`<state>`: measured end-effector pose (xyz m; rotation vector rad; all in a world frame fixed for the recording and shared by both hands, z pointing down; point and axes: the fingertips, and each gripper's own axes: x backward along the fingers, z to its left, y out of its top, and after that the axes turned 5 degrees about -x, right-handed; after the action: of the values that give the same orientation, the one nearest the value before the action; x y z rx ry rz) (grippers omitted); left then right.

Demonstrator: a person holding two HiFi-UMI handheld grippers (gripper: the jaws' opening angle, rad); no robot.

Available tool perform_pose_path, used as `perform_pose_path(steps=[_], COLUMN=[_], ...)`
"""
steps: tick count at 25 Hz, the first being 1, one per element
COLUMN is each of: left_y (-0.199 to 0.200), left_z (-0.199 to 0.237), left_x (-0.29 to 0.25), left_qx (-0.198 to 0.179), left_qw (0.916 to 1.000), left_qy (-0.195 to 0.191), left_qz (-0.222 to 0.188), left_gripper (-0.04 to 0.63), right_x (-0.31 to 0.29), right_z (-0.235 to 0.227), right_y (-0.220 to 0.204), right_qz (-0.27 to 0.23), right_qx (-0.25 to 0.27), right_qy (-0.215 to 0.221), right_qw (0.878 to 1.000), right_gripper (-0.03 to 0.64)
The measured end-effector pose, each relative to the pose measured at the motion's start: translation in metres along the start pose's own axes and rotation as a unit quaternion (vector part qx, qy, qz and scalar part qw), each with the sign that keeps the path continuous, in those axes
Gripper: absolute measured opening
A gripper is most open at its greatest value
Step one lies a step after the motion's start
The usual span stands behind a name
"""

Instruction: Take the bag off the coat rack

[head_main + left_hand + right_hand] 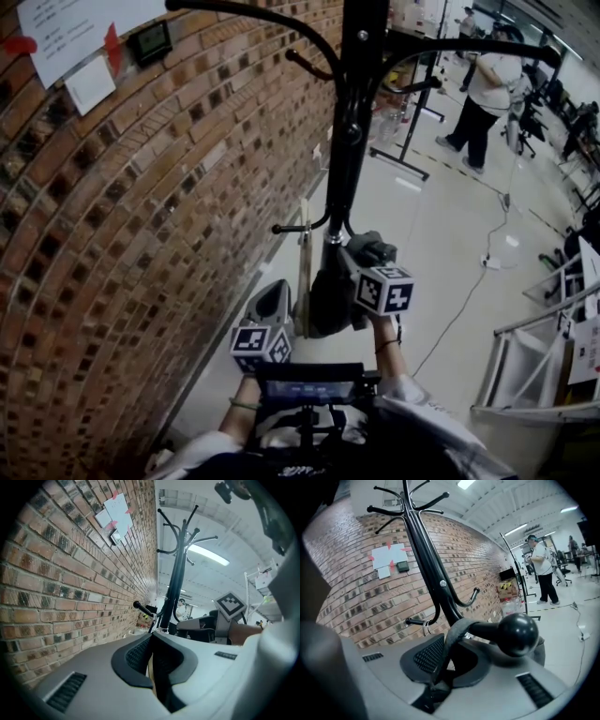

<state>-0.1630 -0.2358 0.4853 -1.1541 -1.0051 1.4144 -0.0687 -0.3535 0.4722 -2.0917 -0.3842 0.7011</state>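
Note:
A black coat rack (352, 122) stands close to the brick wall. A dark bag (328, 300) hangs low against its pole. In the right gripper view the bag's grey strap (452, 639) loops over a hook arm just behind its ball end (518, 634). My right gripper (445, 667) is shut on that strap below the hook, and its marker cube (384, 289) shows to the right of the bag. My left gripper (281, 298) sits at the bag's left, its jaws shut on a thin tan strip (151, 674) that runs upright beside the pole (305, 272).
The curved brick wall (141, 206) with taped papers (66, 37) is close on the left. A person (487, 94) stands at the back right near another black stand (417, 103). A cable (469, 291) crosses the floor, and a metal frame (534, 366) stands at the right.

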Motion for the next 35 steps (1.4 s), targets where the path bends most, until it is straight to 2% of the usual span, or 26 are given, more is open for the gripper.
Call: perform_pose_path(steps=[3, 11, 20, 25, 28, 30, 33, 35], left_y=[-0.003, 0.000, 0.002, 0.005, -0.002, -0.006, 0.003, 0.002], left_z=[0.000, 0.012, 0.011, -0.006, -0.010, -0.016, -0.026, -0.028], left_x=[0.000, -0.001, -0.011, -0.016, -0.015, -0.014, -0.018, -0.019], left_qx=[0.004, 0.024, 0.035, 0.026, -0.003, -0.009, 0.008, 0.008], left_qw=[1.0000, 0.9996, 0.9994, 0.9994, 0.9992, 0.9984, 0.9984, 0.9982], left_qy=[0.001, 0.014, -0.001, -0.024, -0.032, -0.041, -0.055, -0.060], left_qz=[0.003, 0.001, -0.001, -0.004, 0.024, 0.037, 0.009, 0.006], left_gripper=[0.009, 0.009, 0.009, 0.009, 0.009, 0.009, 0.009, 0.009], right_x=[0.008, 0.034, 0.069, 0.105, 0.122, 0.131, 0.143, 0.150], right_z=[0.003, 0.012, 0.032, 0.019, 0.008, 0.001, -0.008, -0.016], right_y=[0.007, 0.021, 0.043, 0.040, 0.033, 0.025, 0.012, 0.002], right_qz=[-0.030, -0.075, -0.105, -0.120, -0.131, -0.135, -0.128, -0.126], right_qx=[-0.007, -0.072, -0.060, -0.084, -0.101, -0.108, -0.113, -0.118], right_qy=[0.013, 0.033, 0.058, 0.044, 0.032, 0.023, -0.002, -0.020], right_qw=[0.999, 0.994, 0.991, 0.988, 0.986, 0.985, 0.985, 0.985], right_gripper=[0.041, 0.035, 0.033, 0.032, 0.032, 0.032, 0.032, 0.032])
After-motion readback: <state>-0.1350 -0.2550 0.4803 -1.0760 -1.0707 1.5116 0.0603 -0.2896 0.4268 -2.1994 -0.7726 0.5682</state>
